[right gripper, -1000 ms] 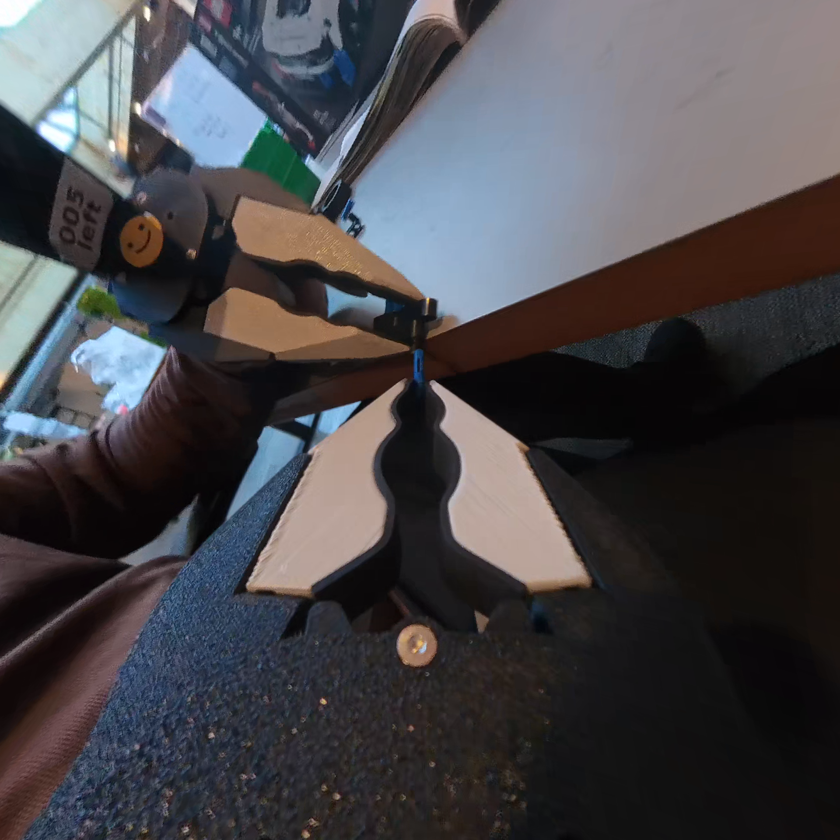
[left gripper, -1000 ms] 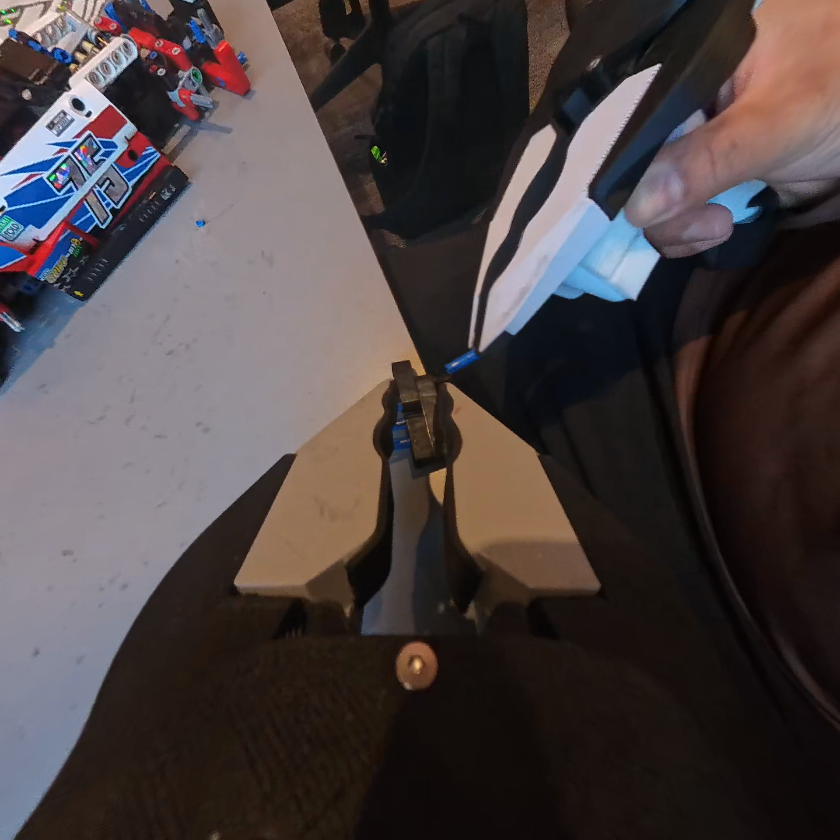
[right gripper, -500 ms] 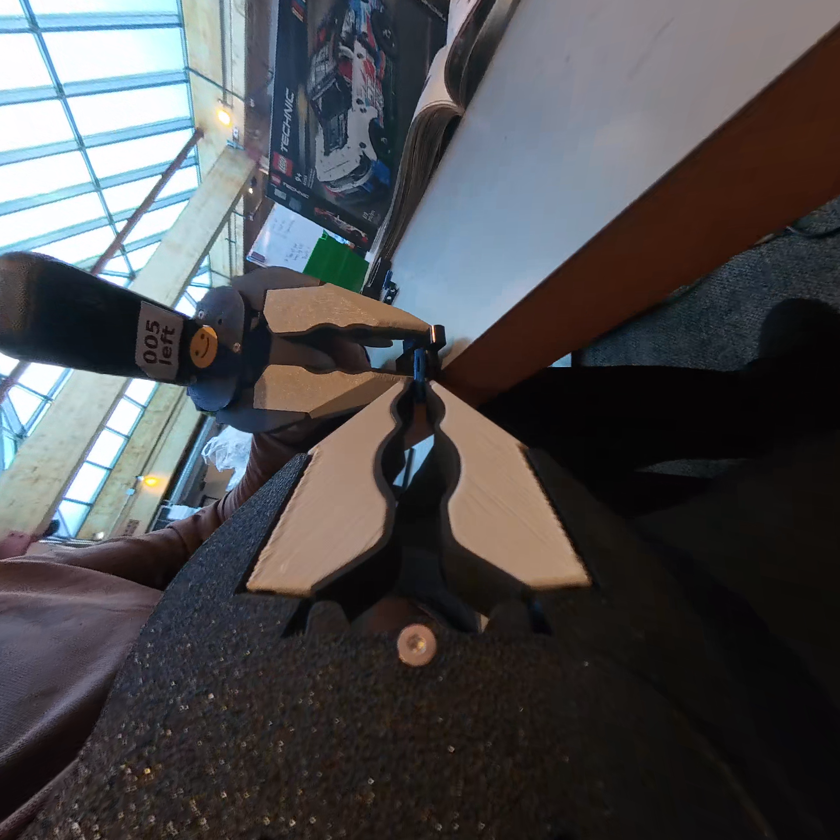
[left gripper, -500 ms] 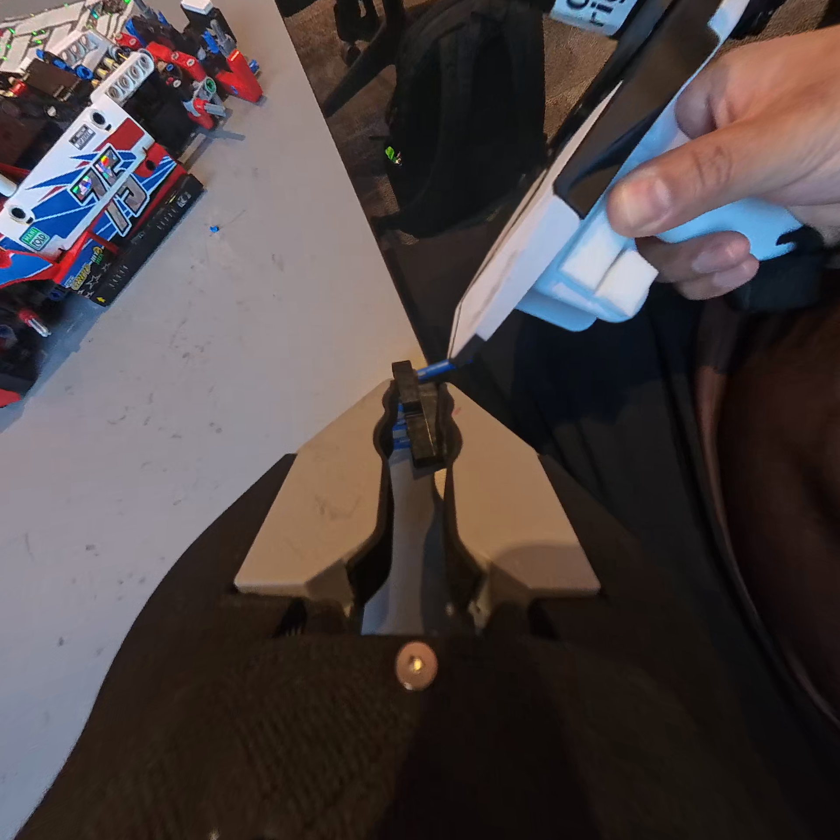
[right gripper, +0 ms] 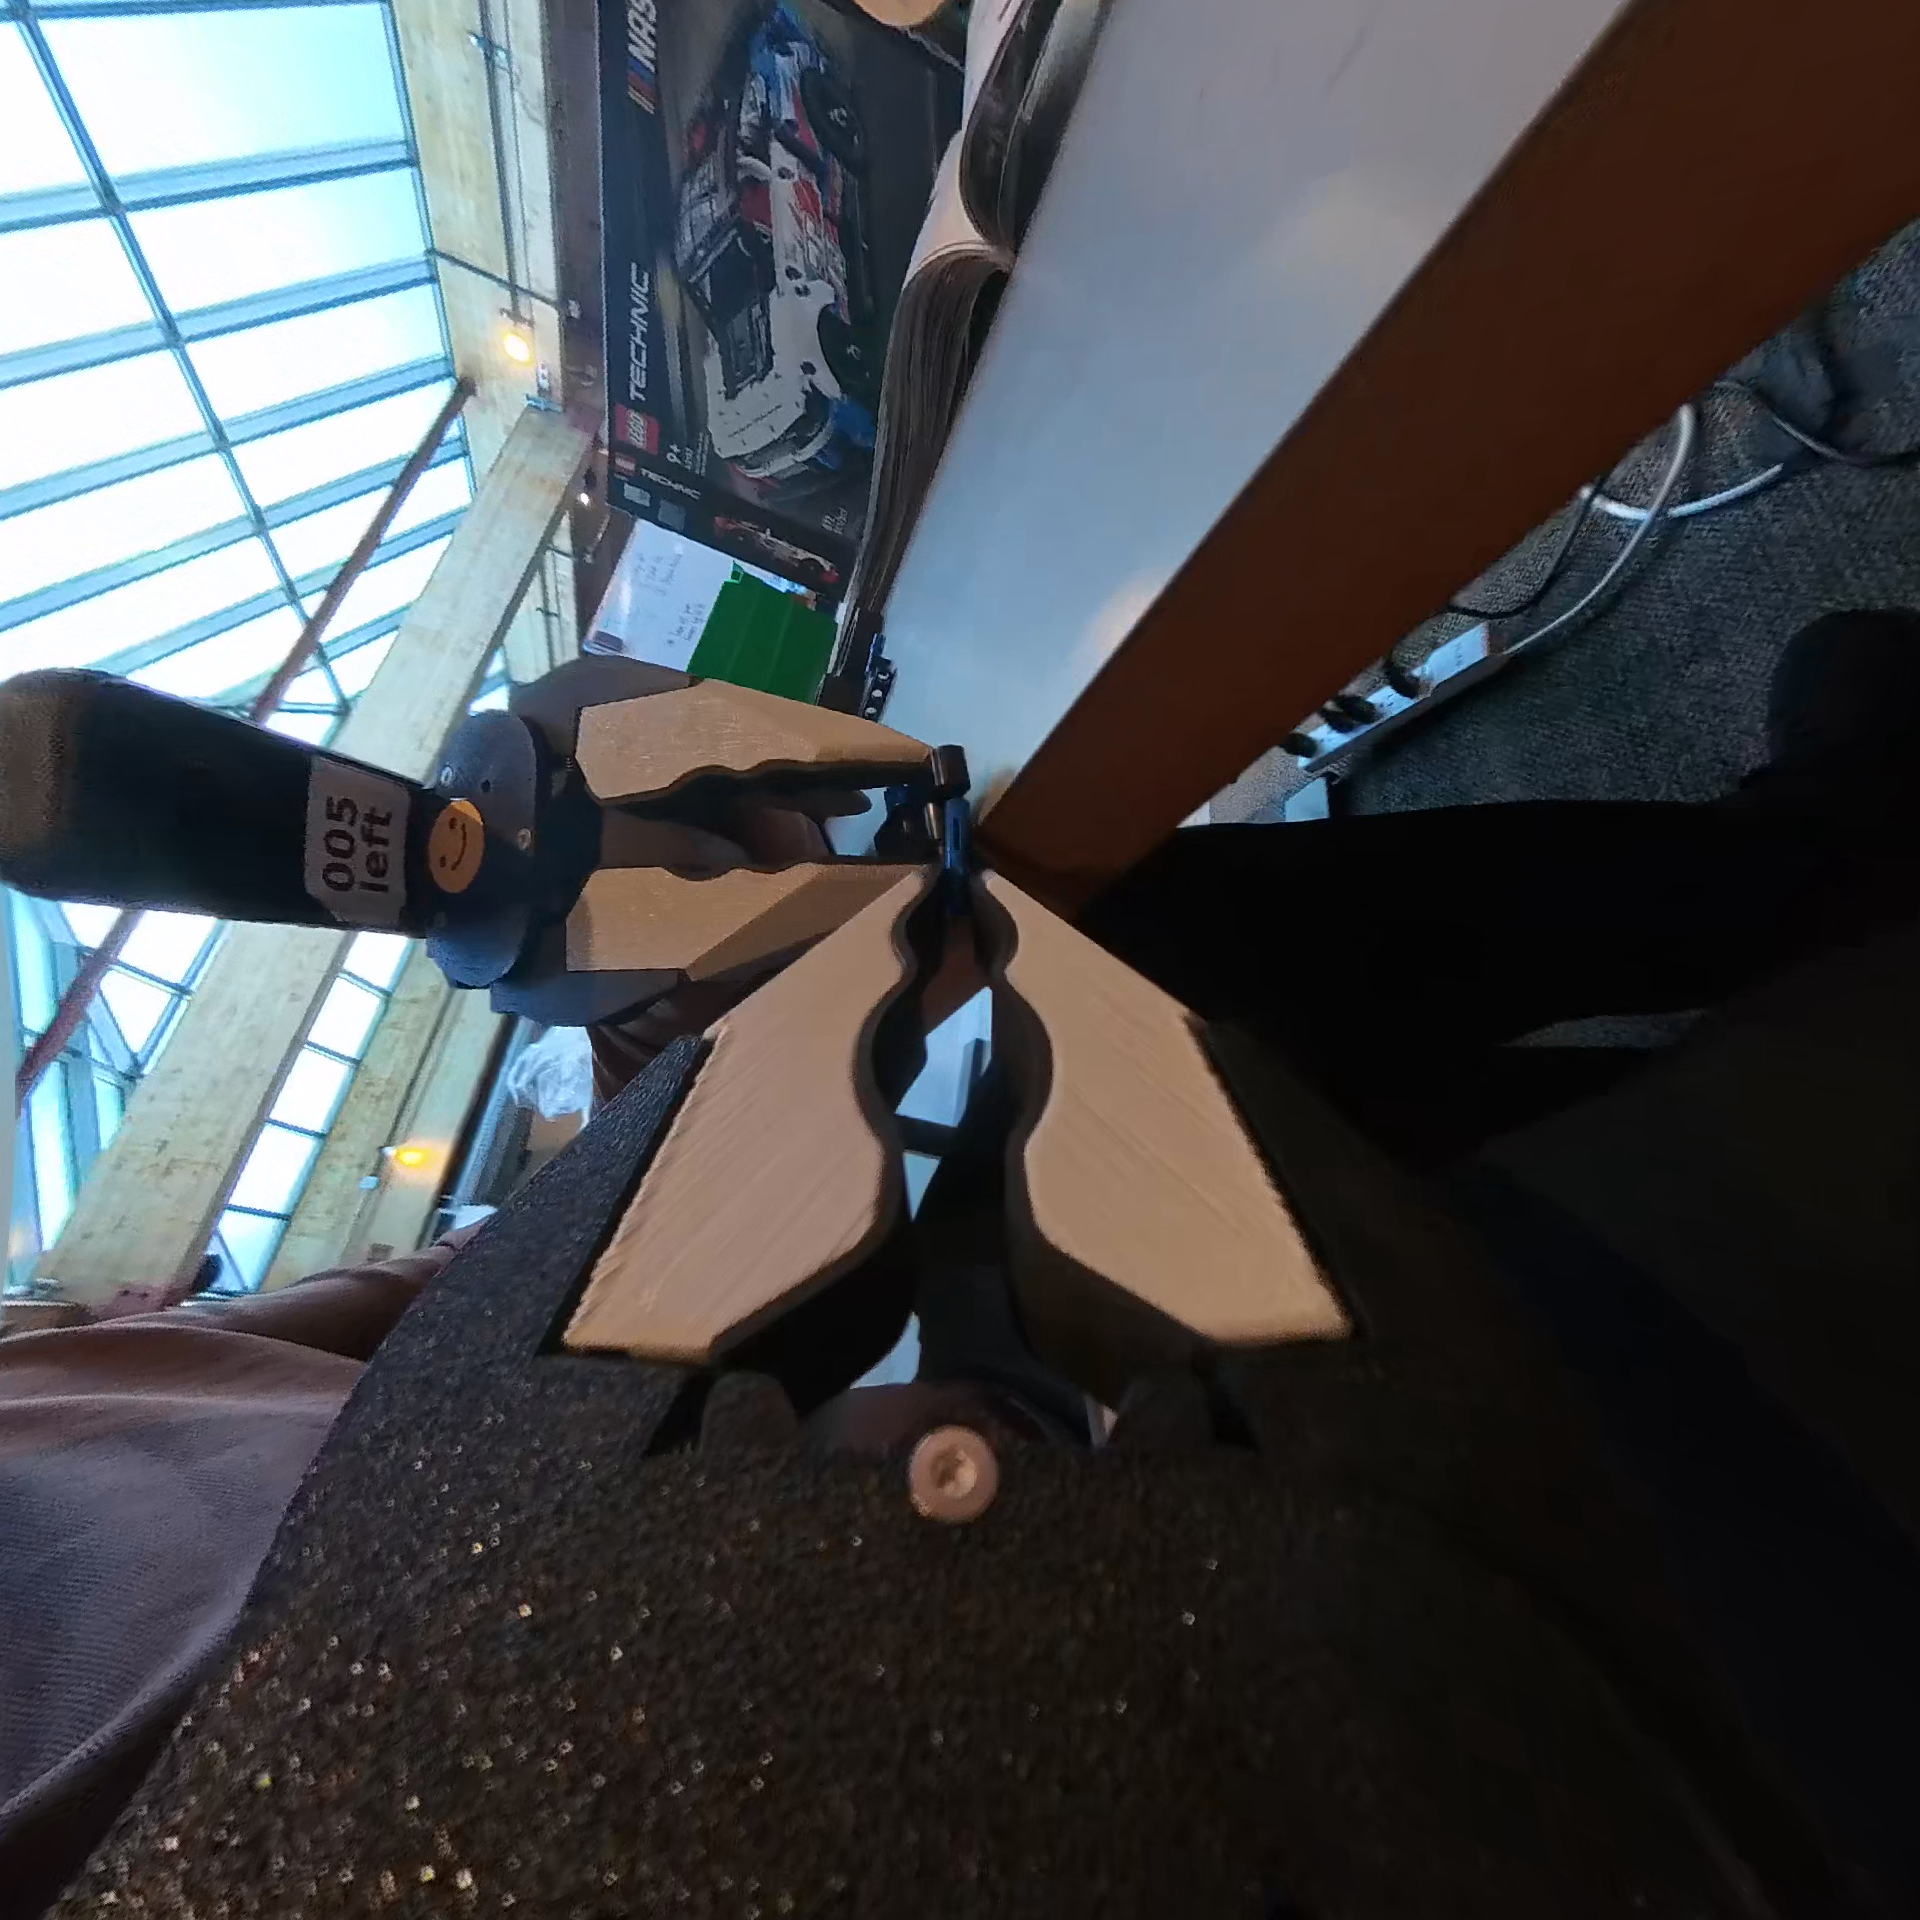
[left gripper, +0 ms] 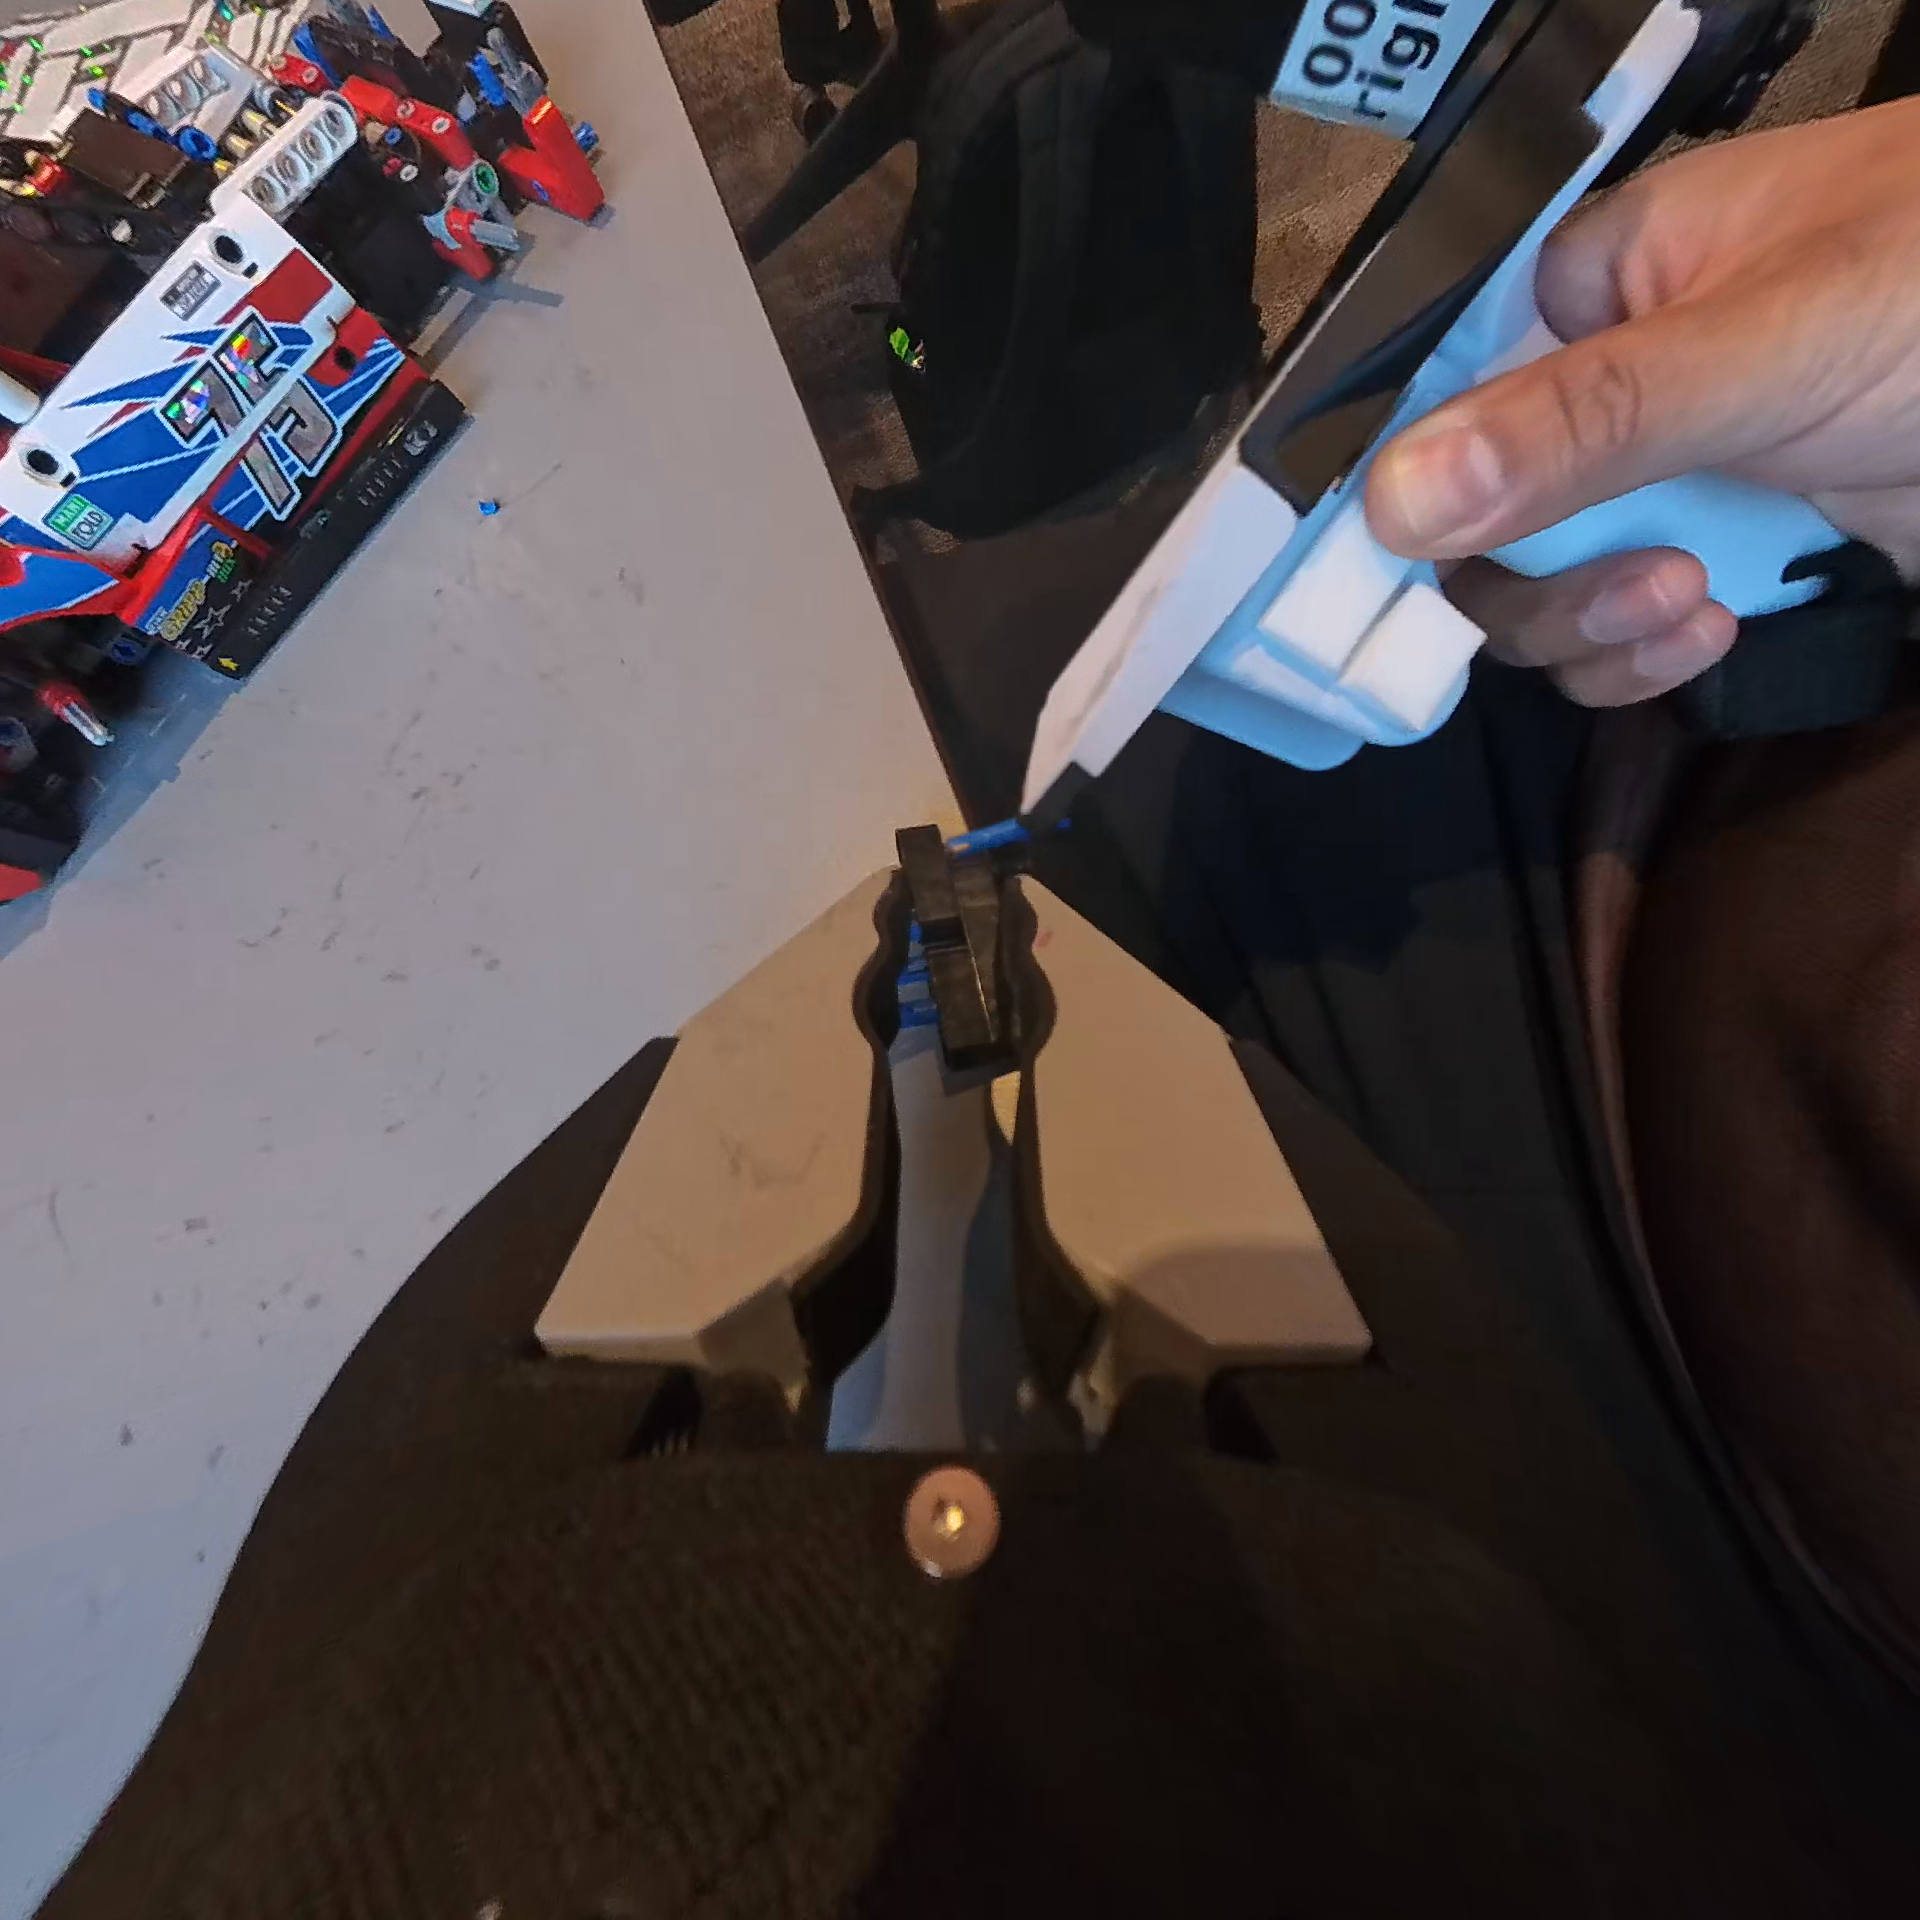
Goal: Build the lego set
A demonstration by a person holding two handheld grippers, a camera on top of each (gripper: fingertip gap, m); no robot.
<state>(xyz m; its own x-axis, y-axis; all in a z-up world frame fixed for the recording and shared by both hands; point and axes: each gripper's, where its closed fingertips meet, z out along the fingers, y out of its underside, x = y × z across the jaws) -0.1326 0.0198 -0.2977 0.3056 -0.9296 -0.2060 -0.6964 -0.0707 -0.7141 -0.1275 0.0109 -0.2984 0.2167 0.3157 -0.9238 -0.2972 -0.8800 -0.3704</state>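
Observation:
My left gripper (left gripper: pixel 951 914) is shut on a small black lego piece (left gripper: pixel 961 956) with blue pins on its left side, held just off the table's near corner. My right gripper (right gripper: pixel 956 883) is shut on a blue pin (right gripper: pixel 956 836). In the left wrist view the right gripper (left gripper: pixel 1039 805) comes in from the upper right, and its blue pin (left gripper: pixel 992 834) touches the top of the black piece. In the right wrist view the left gripper (right gripper: pixel 935 790) shows at centre left with the black piece (right gripper: pixel 951 769) at its tip. A partly built red, white and blue lego car (left gripper: pixel 197 416) lies at the table's far left.
The white table (left gripper: pixel 468 935) has a tiny blue part (left gripper: pixel 486 507) near the car. A dark backpack (left gripper: pixel 1070 260) stands on the floor past the table edge. In the right wrist view the lego box (right gripper: pixel 748 291) and an open booklet (right gripper: pixel 935 343) sit on the table. Left and right tips are no more than a few centimetres apart.
The right gripper has swung and brought the blue pin from beside the black piece to its top end. The left gripper has stayed nearly still, holding the piece.

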